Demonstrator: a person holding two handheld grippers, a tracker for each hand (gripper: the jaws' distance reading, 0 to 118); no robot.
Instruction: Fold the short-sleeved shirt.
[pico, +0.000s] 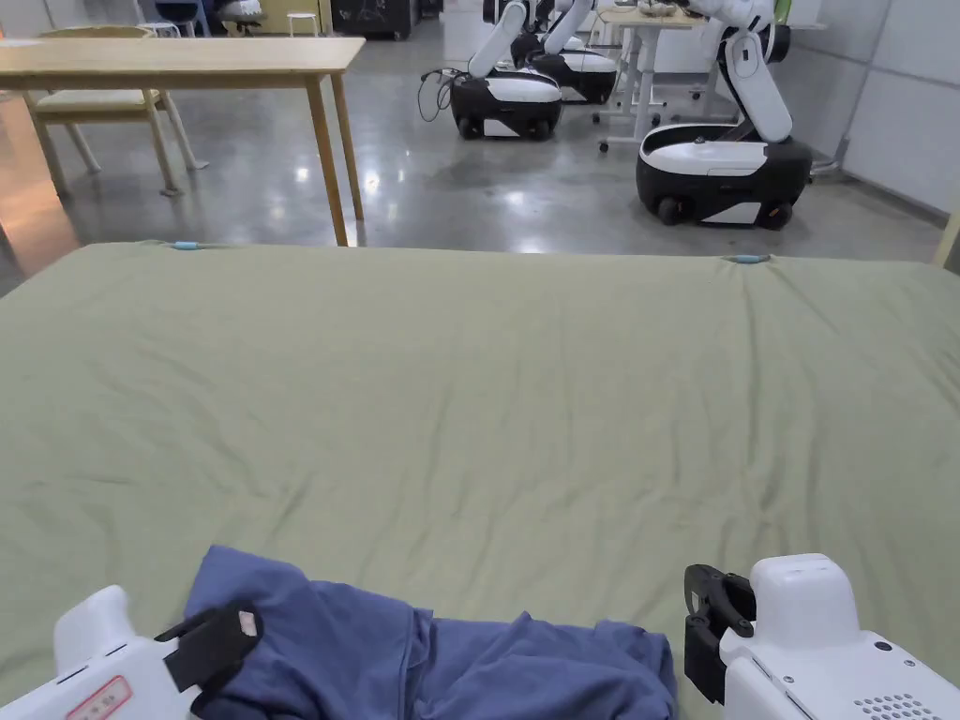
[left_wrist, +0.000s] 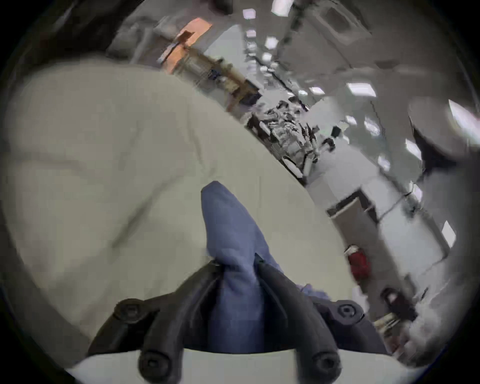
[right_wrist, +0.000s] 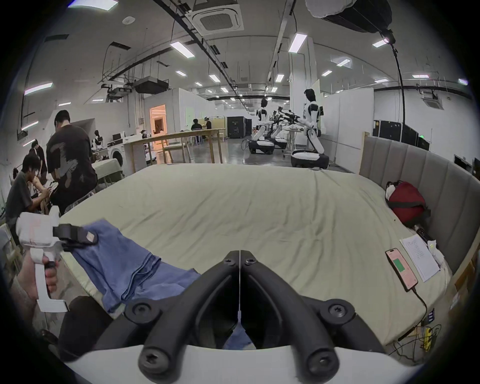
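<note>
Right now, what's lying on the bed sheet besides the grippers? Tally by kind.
Blue shirt: 1
Red bag: 1
Phone: 1
Paper sheet: 1
Total: 4
The shirt is bunched at the near edge, clamped in the left gripper; the other three lie by the headboard.

No text can be read anywhere. The red-printed sticker (pico: 98, 697) on the left gripper (pico: 208, 645) is too small to make out. The sheet of paper (right_wrist: 419, 257) on the bed carries print too fine to read.

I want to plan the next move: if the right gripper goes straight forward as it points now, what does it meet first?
Probably nothing near: ahead of the right gripper lies only the bare green sheet. Depth is unclear.
</note>
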